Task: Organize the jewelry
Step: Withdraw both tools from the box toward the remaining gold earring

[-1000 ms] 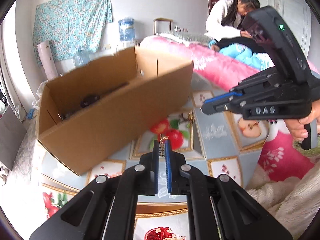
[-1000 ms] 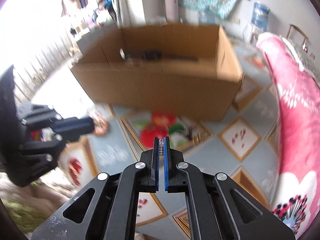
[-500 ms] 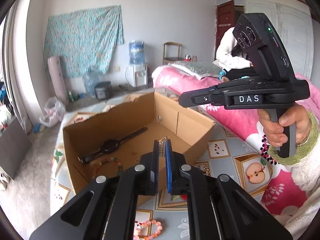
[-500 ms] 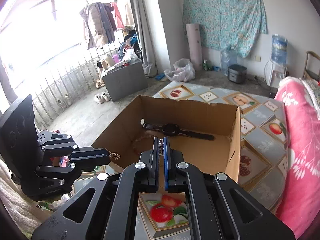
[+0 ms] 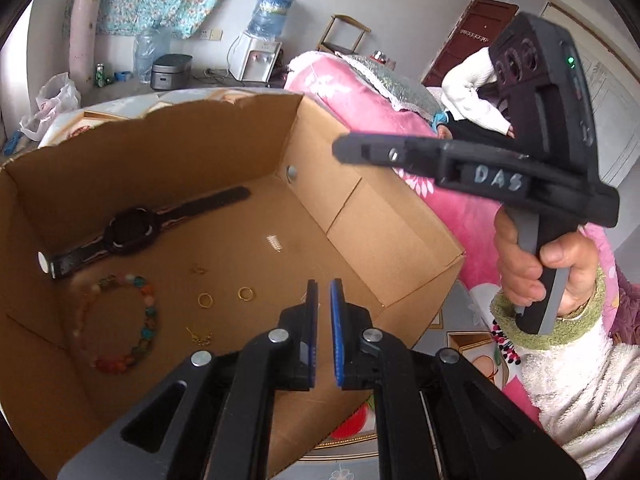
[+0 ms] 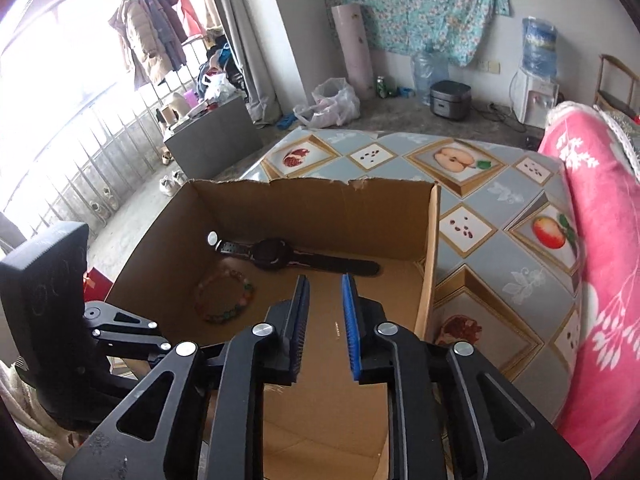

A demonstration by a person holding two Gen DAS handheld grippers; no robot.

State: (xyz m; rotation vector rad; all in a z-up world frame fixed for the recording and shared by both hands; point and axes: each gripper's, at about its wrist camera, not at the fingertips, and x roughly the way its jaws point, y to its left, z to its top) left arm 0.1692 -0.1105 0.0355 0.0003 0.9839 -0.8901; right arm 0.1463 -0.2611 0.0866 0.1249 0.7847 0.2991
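Cardboard box (image 5: 396, 240) sits open-topped on the fruit-patterned cloth (image 6: 500, 208), its far rim torn.

Inside, from your left in the left wrist view:
- black wristwatch (image 5: 132, 232) laid flat along the far wall, strap stretched out both ways.
- multicoloured bead bracelet (image 5: 120, 320) on the floor just in front of the watch, lying in a loose ring.
- two gold rings (image 5: 225, 297) side by side near the middle of the floor, apart from each other.
- small gold pieces beyond and in front of the rings, probably earrings; too small to be sure.
- short pale chain piece (image 5: 275, 243) further right on the floor, lying alone.

Your left gripper (image 5: 324, 302) hangs over the box's near edge, pads set a narrow gap apart, nothing between them.

Your right gripper (image 6: 325, 300) hovers above the box interior, fingers spread wider, nothing held. In the left wrist view it (image 5: 348, 150) reaches in from the right over the box's right wall, your right hand (image 5: 536, 264) wrapped on the handle.

Pink floral blanket (image 6: 600, 240) lies just beside the cloth, on the right.
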